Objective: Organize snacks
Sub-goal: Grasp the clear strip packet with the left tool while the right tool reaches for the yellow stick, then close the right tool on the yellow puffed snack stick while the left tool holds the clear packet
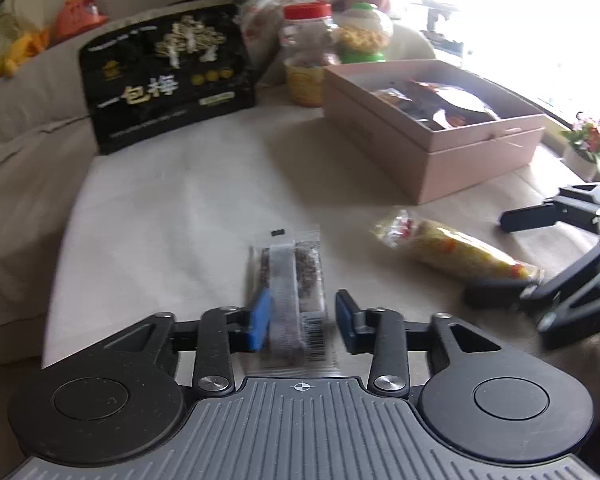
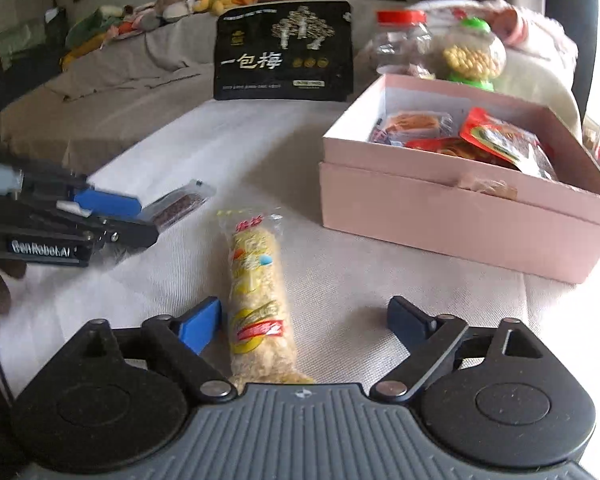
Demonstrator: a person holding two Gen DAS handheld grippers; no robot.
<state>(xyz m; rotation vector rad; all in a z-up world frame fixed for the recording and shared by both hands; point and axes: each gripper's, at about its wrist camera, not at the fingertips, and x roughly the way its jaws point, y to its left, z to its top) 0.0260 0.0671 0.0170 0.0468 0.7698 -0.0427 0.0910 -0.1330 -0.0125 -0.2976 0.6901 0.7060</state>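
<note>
Right now both grippers sit low over the pale cloth-covered table (image 2: 340,248), each with a snack between its parted jaws. The left gripper (image 1: 303,318) straddles a clear packet with a dark bar (image 1: 294,300) inside; its left blue pad looks to be touching the wrapper's edge, while the right pad stands clear, so nothing is clamped. The right gripper (image 2: 306,322) gapes far wider around a yellow puffed-rice roll (image 2: 256,300) lying flat on the cloth, the left pad just beside it and the right pad well apart. Behind them, to the right, the pink box (image 2: 440,216) stands open (red and orange packets already inside). Farther back stand a black bag (image 2: 284,52) with gold lettering, a red-lidded jar (image 2: 402,46) and a green-capped jar (image 2: 474,56).
</note>
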